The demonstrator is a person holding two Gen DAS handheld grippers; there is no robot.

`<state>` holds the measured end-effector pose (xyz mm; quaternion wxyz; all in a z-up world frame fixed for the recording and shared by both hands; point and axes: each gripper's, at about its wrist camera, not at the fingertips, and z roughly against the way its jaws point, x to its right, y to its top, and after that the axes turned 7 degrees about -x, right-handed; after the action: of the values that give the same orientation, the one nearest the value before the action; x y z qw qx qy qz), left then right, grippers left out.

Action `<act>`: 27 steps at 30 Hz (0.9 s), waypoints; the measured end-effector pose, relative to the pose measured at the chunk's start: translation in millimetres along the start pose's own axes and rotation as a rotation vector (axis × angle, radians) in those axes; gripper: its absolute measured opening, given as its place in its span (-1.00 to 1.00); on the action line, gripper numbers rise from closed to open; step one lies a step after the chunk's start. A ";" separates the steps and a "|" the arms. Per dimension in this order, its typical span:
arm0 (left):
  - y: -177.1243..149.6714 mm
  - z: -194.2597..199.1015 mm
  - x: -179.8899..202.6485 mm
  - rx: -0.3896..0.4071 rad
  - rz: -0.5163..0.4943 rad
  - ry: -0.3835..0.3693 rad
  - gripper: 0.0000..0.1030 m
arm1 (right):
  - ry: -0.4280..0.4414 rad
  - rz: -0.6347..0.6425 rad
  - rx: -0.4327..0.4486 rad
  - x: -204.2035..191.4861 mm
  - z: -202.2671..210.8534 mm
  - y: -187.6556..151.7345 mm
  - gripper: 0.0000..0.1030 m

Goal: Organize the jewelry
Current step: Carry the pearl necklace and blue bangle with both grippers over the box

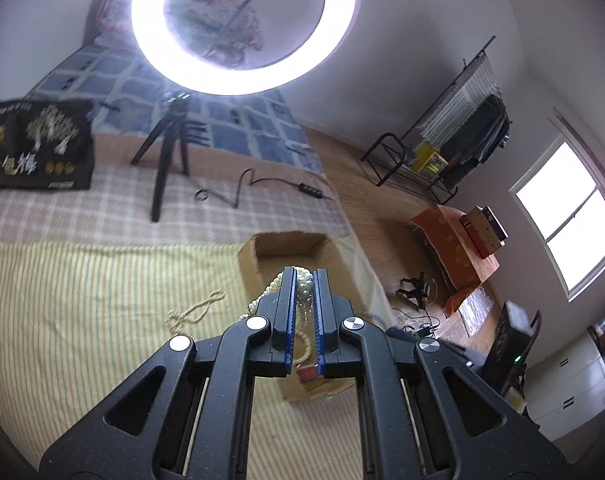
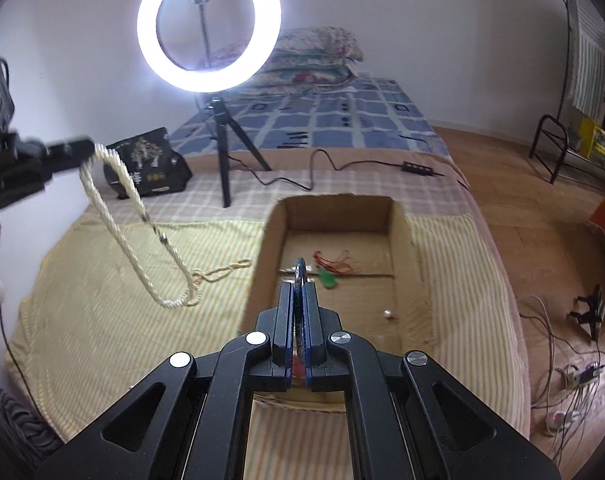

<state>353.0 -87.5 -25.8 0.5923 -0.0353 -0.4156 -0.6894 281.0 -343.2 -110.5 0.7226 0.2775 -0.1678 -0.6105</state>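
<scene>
While the left tool (image 1: 304, 276) clamps the pearl necklace (image 2: 134, 216) high, its loop could snag the box (image 2: 402, 216) rim — right tool (image 2: 301, 288) pinches a bangle (image 2: 300, 270).

Your left wrist view looks steeply down along its fingers, close over the cardboard box (image 1: 286, 248), ring light (image 1: 246, 24) at 12 o'clock. Your right wrist view sits farther back, facing the same box (image 2: 338, 216) and light (image 2: 209, 24).
</scene>
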 end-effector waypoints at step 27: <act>36.4 -118.8 49.5 -0.087 -0.073 0.077 -0.89 | -0.038 -0.067 -0.108 50.4 -21.4 -25.6 -0.95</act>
<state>421.9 -197.8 -57.2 0.5802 -0.0195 -0.3632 -0.7287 283.2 -390.8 -147.7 0.7124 0.2317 -0.1389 -0.6477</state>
